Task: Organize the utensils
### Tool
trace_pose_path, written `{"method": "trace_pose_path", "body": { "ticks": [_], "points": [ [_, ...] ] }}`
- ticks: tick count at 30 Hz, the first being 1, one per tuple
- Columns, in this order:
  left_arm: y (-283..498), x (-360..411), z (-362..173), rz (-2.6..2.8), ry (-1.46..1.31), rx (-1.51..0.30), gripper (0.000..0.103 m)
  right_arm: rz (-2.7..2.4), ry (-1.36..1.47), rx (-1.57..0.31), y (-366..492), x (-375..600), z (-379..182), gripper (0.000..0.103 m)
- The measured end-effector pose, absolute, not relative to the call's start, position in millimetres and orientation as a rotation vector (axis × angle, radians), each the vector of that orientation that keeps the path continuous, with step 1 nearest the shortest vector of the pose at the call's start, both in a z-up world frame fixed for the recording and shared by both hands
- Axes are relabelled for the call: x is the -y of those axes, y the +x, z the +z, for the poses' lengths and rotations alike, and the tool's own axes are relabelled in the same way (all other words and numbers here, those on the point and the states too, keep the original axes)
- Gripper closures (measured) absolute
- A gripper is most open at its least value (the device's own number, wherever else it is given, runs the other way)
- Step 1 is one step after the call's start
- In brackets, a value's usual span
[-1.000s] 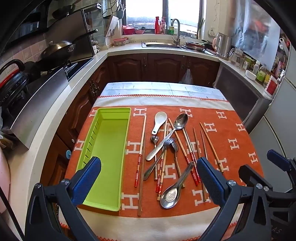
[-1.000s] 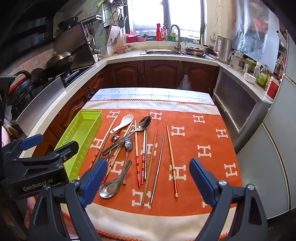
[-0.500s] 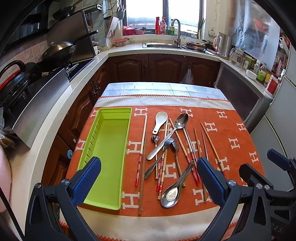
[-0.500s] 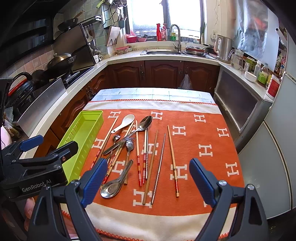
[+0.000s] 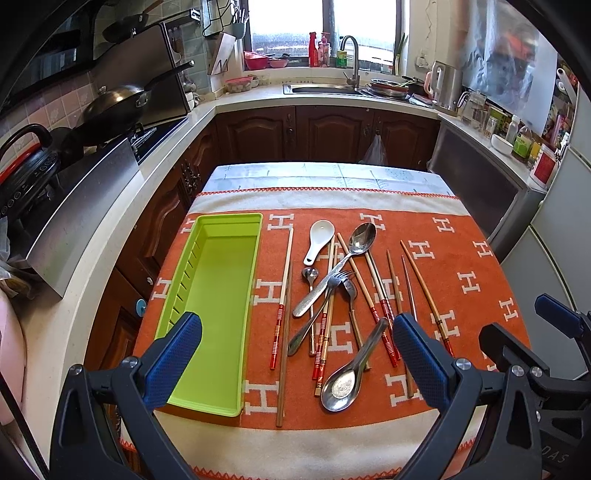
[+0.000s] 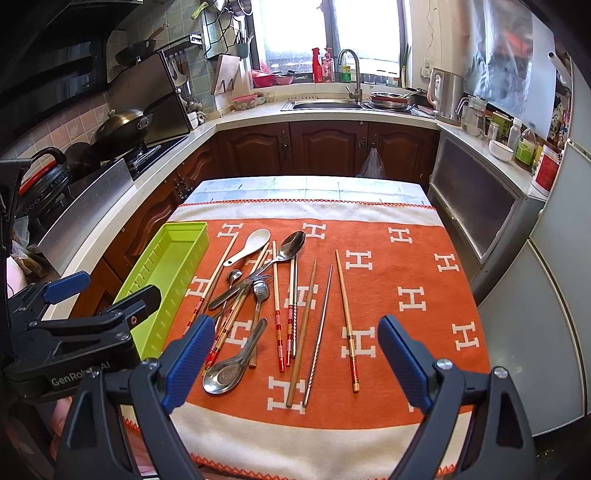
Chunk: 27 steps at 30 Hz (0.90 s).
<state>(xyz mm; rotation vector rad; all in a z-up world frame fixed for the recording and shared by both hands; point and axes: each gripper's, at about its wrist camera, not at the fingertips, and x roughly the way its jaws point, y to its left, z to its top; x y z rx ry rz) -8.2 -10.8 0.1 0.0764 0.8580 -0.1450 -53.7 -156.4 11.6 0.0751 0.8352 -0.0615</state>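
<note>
Both tongs hang spread wide and empty above the near edge of the table: left gripper (image 5: pixel 295 354), right gripper (image 6: pixel 295 350). At my ten o'clock sits the green tray (image 5: pixel 184 295), nothing in it. Utensils lie tangled at twelve. I'd start with the outlying chopstick (image 6: pixel 345 317) at one o'clock, well apart from the pile, pinching its middle, and leave the big spoon (image 6: pixel 232 362), which overlaps others, for later.

i see dark wood cabinets (image 6: pixel 325 147) under a pale counter (image 6: pixel 325 118), a bright window (image 6: pixel 328 33) far behind the sink (image 6: pixel 321 105), fridge (image 6: pixel 554 295) right.
</note>
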Motion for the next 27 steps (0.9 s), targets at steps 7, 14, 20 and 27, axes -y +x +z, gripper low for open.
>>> {"method": "trace_pose_path", "body": {
  "ticks": [7,14,20,27],
  "points": [
    [-7.9,12.6,0.0,-0.146,0.081,-0.867,0.001,-0.060,0.078,-0.834,-54.3,158.1,11.6,0.013],
    [-7.8,12.9,-0.2,-0.147,0.082,-0.867,0.001,-0.060,0.079,-0.834,-54.2,157.5,11.9,0.013],
    [-6.9,12.2,-2.6,-0.148,0.081,-0.873,0.001,-0.058,0.083,-0.836,-54.4,158.5,11.3,0.013],
    [-4.7,12.3,-7.1,-0.155,0.076,-0.890,0.001,-0.055,0.084,-0.838,-54.5,154.5,10.0,0.014]
  ]
}}
